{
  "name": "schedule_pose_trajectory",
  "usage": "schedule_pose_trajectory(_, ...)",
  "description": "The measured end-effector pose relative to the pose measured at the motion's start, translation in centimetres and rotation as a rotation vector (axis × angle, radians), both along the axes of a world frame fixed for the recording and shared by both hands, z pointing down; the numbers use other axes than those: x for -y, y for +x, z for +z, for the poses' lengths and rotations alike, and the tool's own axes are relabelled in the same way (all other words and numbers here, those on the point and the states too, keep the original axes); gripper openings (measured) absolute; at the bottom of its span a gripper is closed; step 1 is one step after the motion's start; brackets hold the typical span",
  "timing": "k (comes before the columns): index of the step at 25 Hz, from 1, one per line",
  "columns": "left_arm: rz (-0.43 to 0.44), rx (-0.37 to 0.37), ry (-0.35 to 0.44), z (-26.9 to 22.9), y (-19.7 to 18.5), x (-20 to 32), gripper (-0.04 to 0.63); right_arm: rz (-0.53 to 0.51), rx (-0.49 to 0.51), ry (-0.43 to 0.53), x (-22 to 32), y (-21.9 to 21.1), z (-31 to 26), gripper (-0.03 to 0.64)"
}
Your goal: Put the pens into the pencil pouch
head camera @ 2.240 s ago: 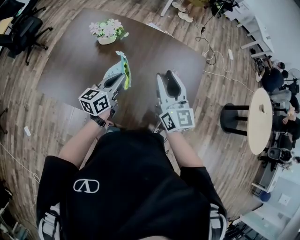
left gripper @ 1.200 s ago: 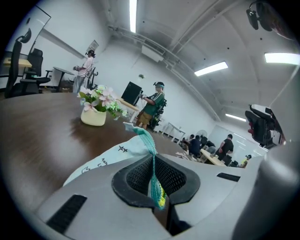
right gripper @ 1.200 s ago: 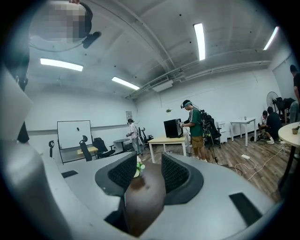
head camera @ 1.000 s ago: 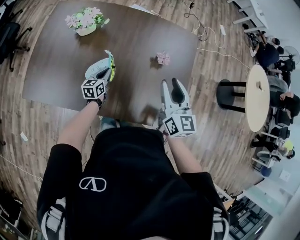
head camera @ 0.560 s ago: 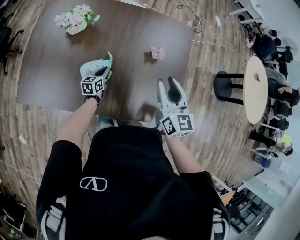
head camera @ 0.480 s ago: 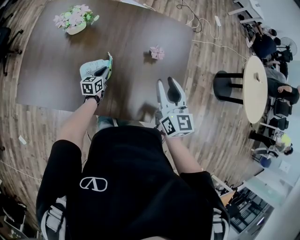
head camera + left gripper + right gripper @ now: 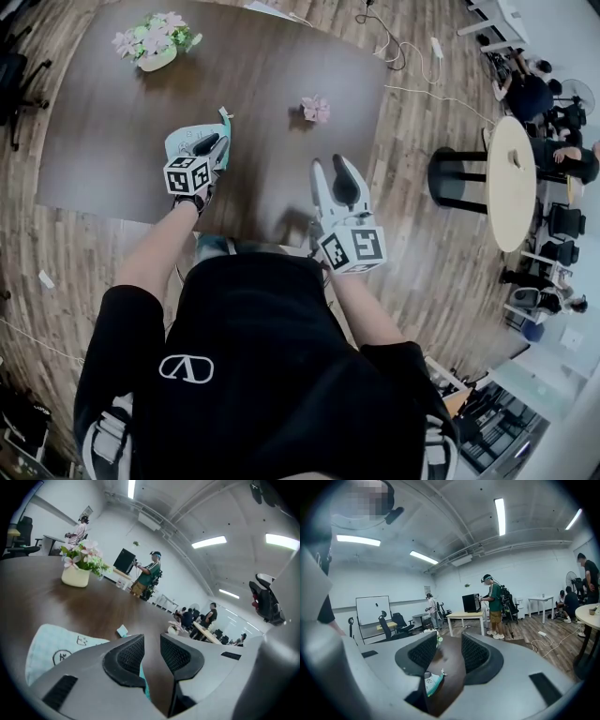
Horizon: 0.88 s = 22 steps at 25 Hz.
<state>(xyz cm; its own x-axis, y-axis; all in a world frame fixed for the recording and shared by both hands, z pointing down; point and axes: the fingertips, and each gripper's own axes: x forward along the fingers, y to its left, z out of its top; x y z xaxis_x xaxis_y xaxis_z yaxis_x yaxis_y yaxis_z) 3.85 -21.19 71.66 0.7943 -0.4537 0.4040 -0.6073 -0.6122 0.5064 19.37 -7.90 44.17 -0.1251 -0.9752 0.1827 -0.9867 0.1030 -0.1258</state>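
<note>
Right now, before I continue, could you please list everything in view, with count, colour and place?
table: one, dark brown, before the person
pencil pouch: one, pale mint, on the table's left side
flower pot: one, cream with pink flowers, table's far left corner
small pink thing: one, table's middle; kind unclear
round table: one, pale, right side
stool: one, black, beside the round table
left tongs: one, grey, jaws just opening, pouch edge between, not pinched
right tongs: one, grey, open, empty
</note>
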Motion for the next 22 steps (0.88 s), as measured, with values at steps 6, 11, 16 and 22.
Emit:
schedule_pose_trajectory(6,-0.005,-0.161,0.136,-9.2,-1.4,1.0,0.083,-0.045,0.000,0.041,1.0,-1.2,-1.0,0.164)
schedule_pose_trajectory(11,0.033,-0.205,0.352,-18.8,-3.7,0.2,0.083,-0.091,0.009,0.080,2.6,-2.7,-2.2,0.164)
schedule_pose_trajectory(16,0.014,-0.204,0.561,-27.5,-6.6,-2.7,0.083,-0.162,0.000,0.121,3.6,-5.0,-3.4,0.161)
schedule_pose_trajectory(22,-0.041,-0.159,0.769,-34.5,-9.8,-6.6,0.072,-0.259,-0.094,0.190,3.6,-8.6,-5.2,0.146)
